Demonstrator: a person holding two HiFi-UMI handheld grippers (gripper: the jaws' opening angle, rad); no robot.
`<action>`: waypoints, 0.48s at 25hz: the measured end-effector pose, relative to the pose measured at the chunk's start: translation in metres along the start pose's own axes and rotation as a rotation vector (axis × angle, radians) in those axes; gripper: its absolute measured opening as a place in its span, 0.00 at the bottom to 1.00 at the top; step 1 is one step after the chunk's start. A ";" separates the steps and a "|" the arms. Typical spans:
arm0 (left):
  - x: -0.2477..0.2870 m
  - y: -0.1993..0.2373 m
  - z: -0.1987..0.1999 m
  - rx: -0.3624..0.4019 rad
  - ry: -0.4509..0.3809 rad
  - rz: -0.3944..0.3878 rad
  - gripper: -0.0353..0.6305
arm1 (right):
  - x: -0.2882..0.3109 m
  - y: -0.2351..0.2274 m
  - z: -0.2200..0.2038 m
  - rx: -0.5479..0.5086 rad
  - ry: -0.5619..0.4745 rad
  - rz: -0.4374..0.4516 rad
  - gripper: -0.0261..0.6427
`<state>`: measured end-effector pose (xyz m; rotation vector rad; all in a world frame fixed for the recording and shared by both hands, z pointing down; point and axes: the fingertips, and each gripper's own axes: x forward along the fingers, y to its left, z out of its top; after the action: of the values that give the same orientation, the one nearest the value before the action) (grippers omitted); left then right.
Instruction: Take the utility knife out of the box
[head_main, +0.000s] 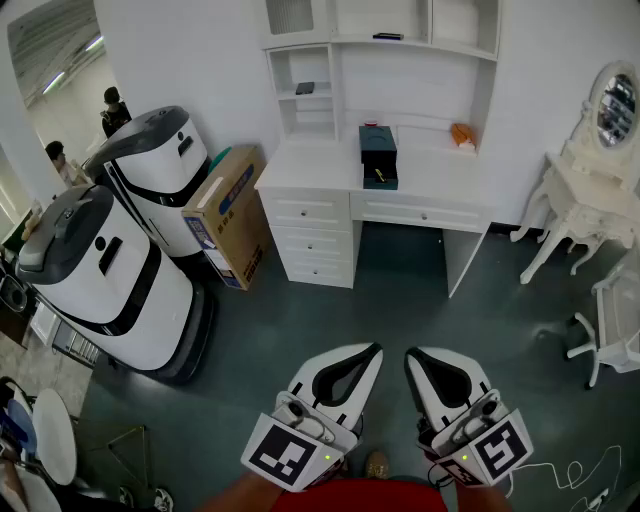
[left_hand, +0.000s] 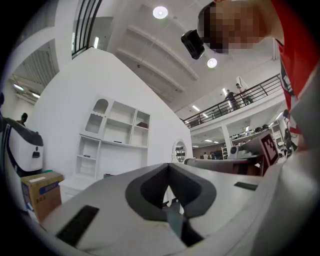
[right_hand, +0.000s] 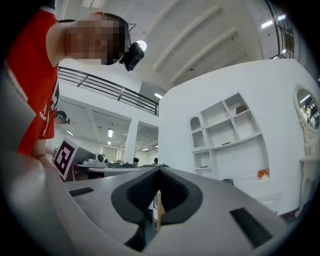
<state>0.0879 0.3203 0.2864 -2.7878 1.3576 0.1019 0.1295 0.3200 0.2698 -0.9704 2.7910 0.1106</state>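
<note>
A dark box (head_main: 378, 157) stands on the white desk (head_main: 310, 168) across the room, far from both grippers. A small yellow item shows in its open front part; I cannot tell if it is the utility knife. My left gripper (head_main: 376, 348) and right gripper (head_main: 409, 353) are held side by side low in the head view, over the dark floor, pointing toward the desk. Both are shut with nothing between the jaws. In the left gripper view the jaw tips (left_hand: 168, 165) meet. The right gripper's tips (right_hand: 159, 169) also meet, and the box (right_hand: 227, 181) shows small beyond them.
Two large white-and-black machines (head_main: 150, 160) (head_main: 110, 290) and a cardboard box (head_main: 228, 215) stand left of the desk. A white vanity table with a mirror (head_main: 590, 190) and a white chair (head_main: 615, 330) are at the right. An orange item (head_main: 461, 134) lies on the desk.
</note>
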 end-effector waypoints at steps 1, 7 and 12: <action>0.000 0.000 0.001 0.000 -0.002 0.001 0.11 | 0.000 0.000 0.000 -0.001 0.001 0.000 0.03; -0.003 0.000 0.002 0.001 -0.005 0.001 0.11 | 0.000 0.003 0.001 -0.006 0.001 0.002 0.03; -0.001 0.001 0.001 -0.001 -0.009 0.000 0.11 | 0.002 0.002 0.001 -0.008 0.003 0.002 0.03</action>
<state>0.0862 0.3202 0.2853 -2.7849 1.3559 0.1144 0.1272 0.3204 0.2689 -0.9708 2.7964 0.1208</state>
